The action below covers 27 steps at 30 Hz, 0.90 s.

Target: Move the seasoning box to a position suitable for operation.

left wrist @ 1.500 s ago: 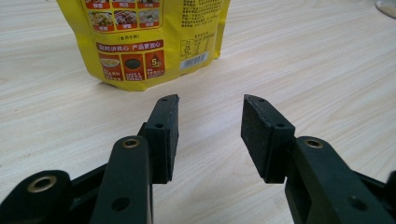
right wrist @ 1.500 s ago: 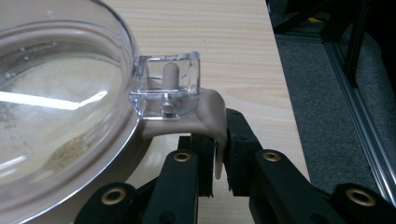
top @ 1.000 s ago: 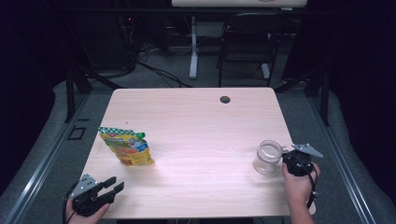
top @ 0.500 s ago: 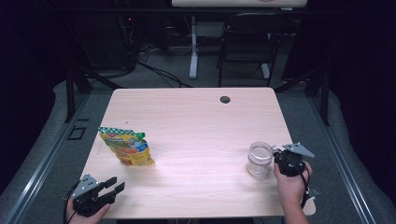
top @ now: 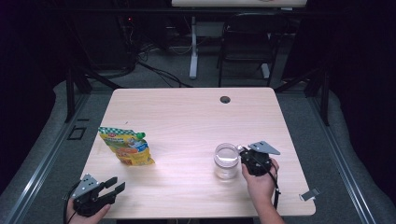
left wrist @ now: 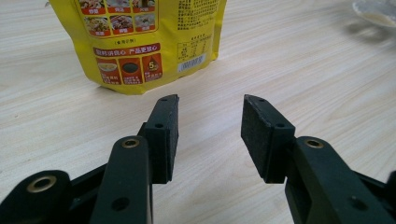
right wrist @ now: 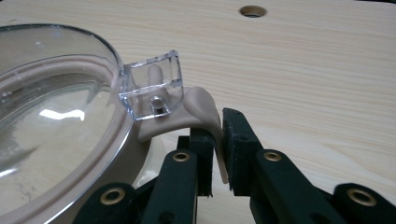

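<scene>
While the right hand-held gripper pinches the jar's tab, the left hand-held gripper gapes near the pouch.

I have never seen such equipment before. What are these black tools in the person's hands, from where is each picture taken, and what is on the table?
A person sits at a wooden table and holds one tool in each hand. Each tool is a hand-held gripper with two black jaws.

The high view looks down from above the table. The other two pictures come from small cameras that ride on the tools and look along the jaws.

On the table lies a yellow food pouch and stands a clear jar with a see-through lid.

The left hand-held gripper is open and holds nothing; the pouch lies ahead of it. The right hand-held gripper is shut on a beige tab at the edge of the jar's lid.
</scene>
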Each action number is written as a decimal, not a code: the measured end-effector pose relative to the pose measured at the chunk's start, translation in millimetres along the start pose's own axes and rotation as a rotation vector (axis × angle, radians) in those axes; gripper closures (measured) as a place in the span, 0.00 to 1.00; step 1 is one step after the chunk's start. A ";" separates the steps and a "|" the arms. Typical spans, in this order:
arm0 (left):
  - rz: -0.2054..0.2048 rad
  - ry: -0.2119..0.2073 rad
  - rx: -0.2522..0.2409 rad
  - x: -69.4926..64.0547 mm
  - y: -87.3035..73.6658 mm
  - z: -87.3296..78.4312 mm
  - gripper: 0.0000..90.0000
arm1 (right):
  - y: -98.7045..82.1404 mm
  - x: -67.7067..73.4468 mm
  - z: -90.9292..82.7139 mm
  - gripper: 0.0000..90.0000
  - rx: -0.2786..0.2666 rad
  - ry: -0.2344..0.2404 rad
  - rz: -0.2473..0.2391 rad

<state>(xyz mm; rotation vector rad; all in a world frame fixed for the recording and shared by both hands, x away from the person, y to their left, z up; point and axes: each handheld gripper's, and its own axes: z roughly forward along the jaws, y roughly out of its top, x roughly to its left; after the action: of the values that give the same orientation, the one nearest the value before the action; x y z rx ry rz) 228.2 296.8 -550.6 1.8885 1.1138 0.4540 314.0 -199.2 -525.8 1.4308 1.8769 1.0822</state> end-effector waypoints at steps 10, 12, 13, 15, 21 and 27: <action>0.003 -0.004 0.002 1.1 -0.1 0.4 0.63 | -3.2 39.0 13.0 0.92 0.017 0.073 -0.022; 0.000 -0.005 0.001 1.2 -0.3 0.4 0.63 | -5.2 43.8 15.0 0.91 0.026 0.082 -0.030; 0.002 -0.005 0.002 1.4 -0.3 0.5 0.63 | -6.0 45.8 15.6 0.91 0.031 0.084 -0.039; 0.004 -0.005 0.002 1.4 -0.2 0.8 0.63 | -8.0 49.2 16.6 0.91 0.041 0.088 -0.043; 0.015 -0.008 0.010 0.0 0.4 0.8 0.63 | -14.8 56.8 17.4 0.92 0.041 0.105 -0.041; 0.024 -0.004 0.009 -1.5 0.5 1.2 0.62 | -19.8 58.6 16.3 0.91 0.046 0.104 -0.033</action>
<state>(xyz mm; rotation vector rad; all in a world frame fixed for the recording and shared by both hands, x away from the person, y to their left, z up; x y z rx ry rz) 228.4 294.9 -550.7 1.9117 1.0931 0.4598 299.6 -141.0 -548.2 1.3876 2.0029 1.1243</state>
